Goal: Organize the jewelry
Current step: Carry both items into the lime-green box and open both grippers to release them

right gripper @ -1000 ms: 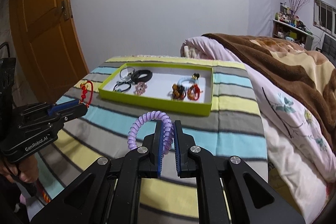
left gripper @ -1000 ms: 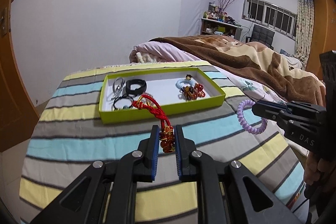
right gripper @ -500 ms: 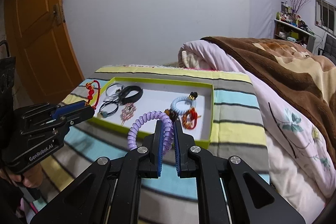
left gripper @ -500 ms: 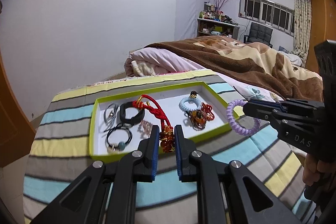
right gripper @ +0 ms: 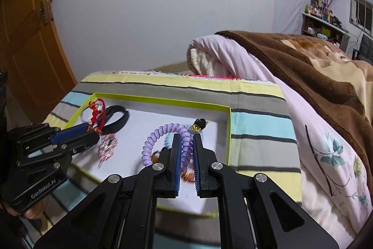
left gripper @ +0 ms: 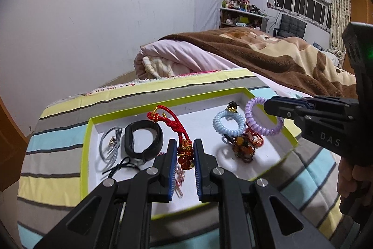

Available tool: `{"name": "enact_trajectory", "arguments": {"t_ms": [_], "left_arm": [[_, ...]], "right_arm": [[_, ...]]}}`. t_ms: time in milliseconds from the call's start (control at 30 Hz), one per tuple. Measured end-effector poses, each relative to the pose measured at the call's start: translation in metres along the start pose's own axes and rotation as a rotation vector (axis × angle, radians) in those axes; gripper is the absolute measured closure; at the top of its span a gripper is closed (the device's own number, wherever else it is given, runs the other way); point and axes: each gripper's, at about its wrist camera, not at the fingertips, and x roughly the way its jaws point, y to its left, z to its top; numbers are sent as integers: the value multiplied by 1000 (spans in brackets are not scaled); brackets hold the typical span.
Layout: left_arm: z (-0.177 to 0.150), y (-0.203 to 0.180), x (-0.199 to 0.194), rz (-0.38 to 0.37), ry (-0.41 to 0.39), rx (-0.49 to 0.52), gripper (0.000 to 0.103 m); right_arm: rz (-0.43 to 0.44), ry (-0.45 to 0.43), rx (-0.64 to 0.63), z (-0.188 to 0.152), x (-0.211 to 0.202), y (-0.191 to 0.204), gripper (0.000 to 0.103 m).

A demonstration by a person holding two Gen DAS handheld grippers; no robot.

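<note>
A green-rimmed tray [left gripper: 85,151] with a white floor lies on a striped cloth and also shows in the right wrist view [right gripper: 229,132]. My left gripper [left gripper: 184,153] is shut on a red cord bracelet [left gripper: 174,123] with amber beads, held over the tray's middle; the bracelet also shows in the right wrist view [right gripper: 98,113]. My right gripper [right gripper: 186,146] is shut on a purple coil hair tie [right gripper: 163,134], held over the tray's right part; the tie also shows in the left wrist view [left gripper: 261,120]. In the tray lie a black band [left gripper: 142,139], a light blue coil tie [left gripper: 228,123] and amber beads [left gripper: 244,148].
Grey hair ties [left gripper: 109,146] and a pink bracelet [right gripper: 107,146] also lie in the tray. A bed with a pink quilt [left gripper: 177,60] and brown blanket [left gripper: 279,57] borders the striped surface behind and to the right. An orange door [right gripper: 25,39] stands left.
Both grippers have moved forward from over the striped cloth to over the tray, each still holding its piece. The tray now looks nearer and larger in both views.
</note>
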Motion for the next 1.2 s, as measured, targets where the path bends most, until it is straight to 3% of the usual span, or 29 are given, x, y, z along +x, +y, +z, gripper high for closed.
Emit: {"name": "enact_trajectory", "arguments": {"t_ms": [500, 1200], "left_arm": [[1, 3, 40, -43, 79, -4, 88], [-2, 4, 44, -62, 84, -27, 83]], "right_arm": [[13, 86, 18, 13, 55, -5, 94], [33, 99, 24, 20, 60, -3, 88]]}}
